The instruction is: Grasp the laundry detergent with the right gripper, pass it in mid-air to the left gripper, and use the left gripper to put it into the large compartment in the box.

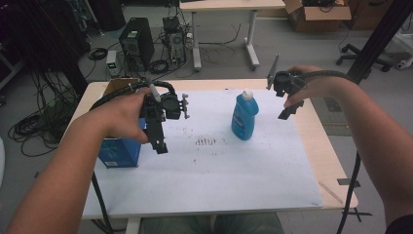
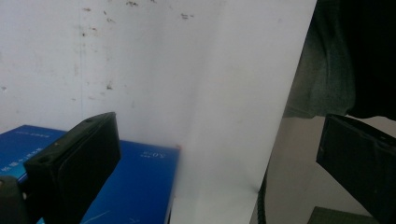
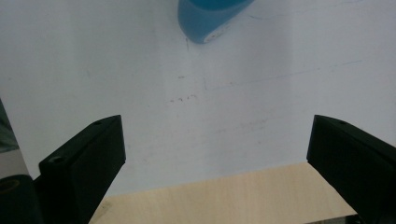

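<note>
A white sheet (image 1: 209, 165) with faint brown specks covers most of the pale wooden table (image 1: 336, 170), whose bare edge shows along the right. The left gripper (image 1: 159, 141) hangs above the sheet's left part, jaws wide apart and empty, just beside a blue box (image 1: 119, 152) at the left edge. The right gripper (image 1: 291, 108) is held above the sheet's far right part, jaws likewise spread with nothing between them. Between the two stands a blue bottle (image 1: 243, 117), upright, its long axis vertical, white cap at the top. Beyond the table lie a grey floor, tangled cables (image 1: 160, 63), a computer tower (image 1: 136, 41), another desk (image 1: 229, 9) and a cardboard box (image 1: 316, 14).
</note>
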`<state>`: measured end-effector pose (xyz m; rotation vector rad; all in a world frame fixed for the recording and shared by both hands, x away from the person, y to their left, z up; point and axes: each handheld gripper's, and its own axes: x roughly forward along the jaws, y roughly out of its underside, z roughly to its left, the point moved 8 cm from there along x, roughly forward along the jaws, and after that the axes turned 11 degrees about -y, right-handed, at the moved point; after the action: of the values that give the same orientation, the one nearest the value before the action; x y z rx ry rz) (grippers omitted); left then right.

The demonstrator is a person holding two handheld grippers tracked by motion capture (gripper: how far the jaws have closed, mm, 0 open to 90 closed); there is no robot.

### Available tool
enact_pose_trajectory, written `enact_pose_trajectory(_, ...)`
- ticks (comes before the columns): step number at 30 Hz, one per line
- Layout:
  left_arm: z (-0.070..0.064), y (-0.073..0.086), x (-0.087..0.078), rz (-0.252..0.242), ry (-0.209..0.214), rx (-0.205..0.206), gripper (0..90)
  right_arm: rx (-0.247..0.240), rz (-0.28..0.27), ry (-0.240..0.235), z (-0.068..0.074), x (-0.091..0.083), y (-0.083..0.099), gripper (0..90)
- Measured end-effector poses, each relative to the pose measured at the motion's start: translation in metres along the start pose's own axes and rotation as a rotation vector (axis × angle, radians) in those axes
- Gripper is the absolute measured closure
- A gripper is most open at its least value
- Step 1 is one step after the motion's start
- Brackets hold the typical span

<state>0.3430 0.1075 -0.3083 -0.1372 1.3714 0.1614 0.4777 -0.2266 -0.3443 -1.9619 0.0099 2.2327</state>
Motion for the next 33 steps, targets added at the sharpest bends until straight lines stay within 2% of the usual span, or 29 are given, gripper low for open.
enact_pose_trajectory(21, -0.011, 0.004, 0.009, 0.008, 0.0, 0.019, 0.2, 0.04, -0.056, -0.026, 0.02, 0.032, 0.001, 4.3)
enact_pose_trajectory(24, -0.013, 0.004, 0.012, 0.009, 0.002, 0.021, 0.2, 0.037, -0.1, -0.029, 0.023, 0.038, -0.002, 4.3)
enact_pose_trajectory(26, -0.013, 0.004, 0.012, 0.009, 0.001, 0.022, 0.2, 0.041, -0.107, -0.03, 0.024, 0.04, -0.003, 4.4)
enact_pose_trajectory(33, -0.016, 0.003, 0.015, 0.011, 0.002, 0.029, 0.2, 0.096, -0.168, -0.01, 0.022, 0.053, -0.002, 4.5)
